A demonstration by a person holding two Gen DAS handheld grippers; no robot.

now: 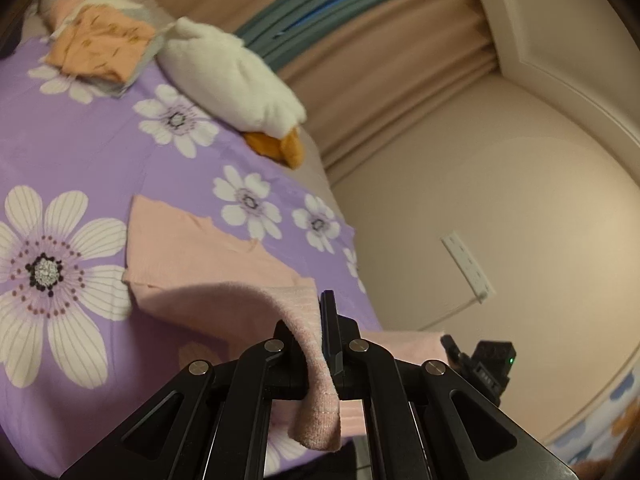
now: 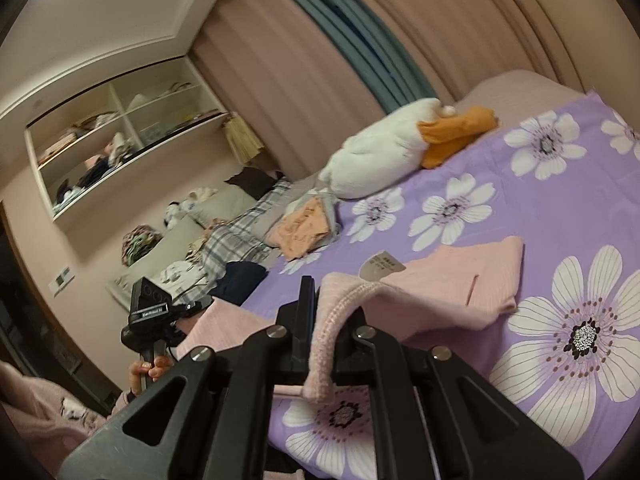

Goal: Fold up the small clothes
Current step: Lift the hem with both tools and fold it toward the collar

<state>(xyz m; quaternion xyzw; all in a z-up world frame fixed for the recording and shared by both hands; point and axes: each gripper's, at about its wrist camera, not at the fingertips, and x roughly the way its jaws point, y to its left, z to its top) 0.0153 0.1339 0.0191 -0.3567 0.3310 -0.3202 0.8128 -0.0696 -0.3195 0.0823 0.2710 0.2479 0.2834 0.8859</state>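
Observation:
A pale pink knitted garment [image 1: 192, 256] lies on the purple flowered bedspread [image 1: 80, 140]. My left gripper [image 1: 316, 320] is shut on its ribbed hem, which hangs down between the fingers. My right gripper [image 2: 324, 304] is shut on another part of the same pink garment [image 2: 452, 280], lifted off the bed. A white label [image 2: 382, 267] shows on the cloth. The far part of the garment rests flat. The other gripper [image 2: 150, 308] appears at the left of the right wrist view, held by a hand [image 2: 146, 370].
A white plush duck [image 1: 232, 76] with an orange beak lies at the bed's far edge. An orange folded cloth [image 1: 104, 46] sits on a small stack beyond. Curtains [image 2: 300, 60] hang behind the bed. Shelves [image 2: 120, 128] and piled clothes [image 2: 236, 236] fill the left.

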